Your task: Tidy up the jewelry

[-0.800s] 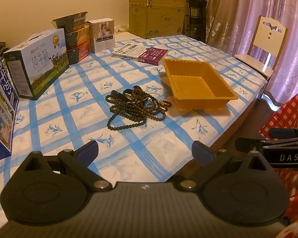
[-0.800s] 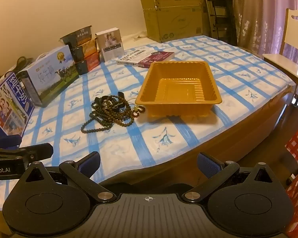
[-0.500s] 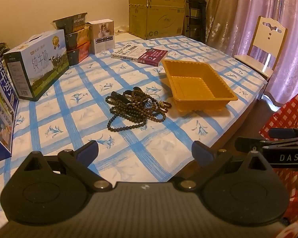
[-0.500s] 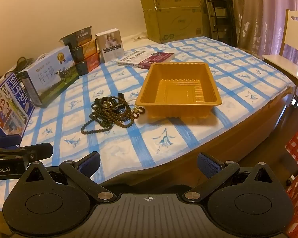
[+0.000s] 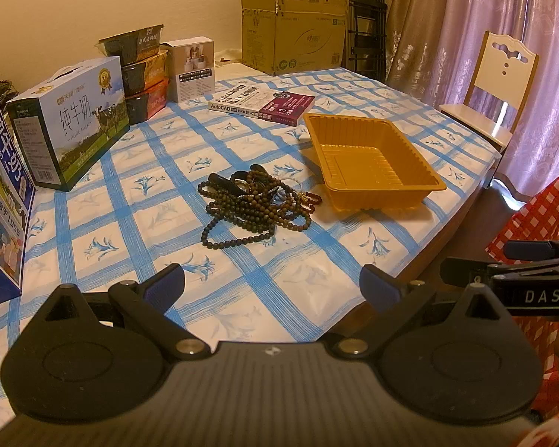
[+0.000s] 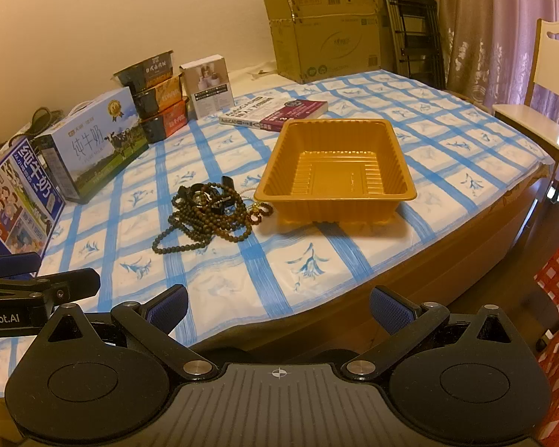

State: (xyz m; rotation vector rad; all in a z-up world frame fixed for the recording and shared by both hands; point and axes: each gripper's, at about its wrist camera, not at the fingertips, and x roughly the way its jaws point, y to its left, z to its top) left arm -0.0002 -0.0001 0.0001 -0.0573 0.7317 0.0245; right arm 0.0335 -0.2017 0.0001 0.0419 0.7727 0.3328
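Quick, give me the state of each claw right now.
Left claw: open, holding nothing, short of the bead necklaces.
Right claw: open, holding nothing, short of the orange tray.

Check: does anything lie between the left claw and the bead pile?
Nothing: only bare checked tablecloth separates the open left claw from the bead pile, seen in the left wrist view.

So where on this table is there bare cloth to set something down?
Free: the near strip between the bead pile and the table edge, and the far right stretch beyond the orange tray. Crowded: the left side, with milk cartons, stacked boxes and the AutoCAD book.
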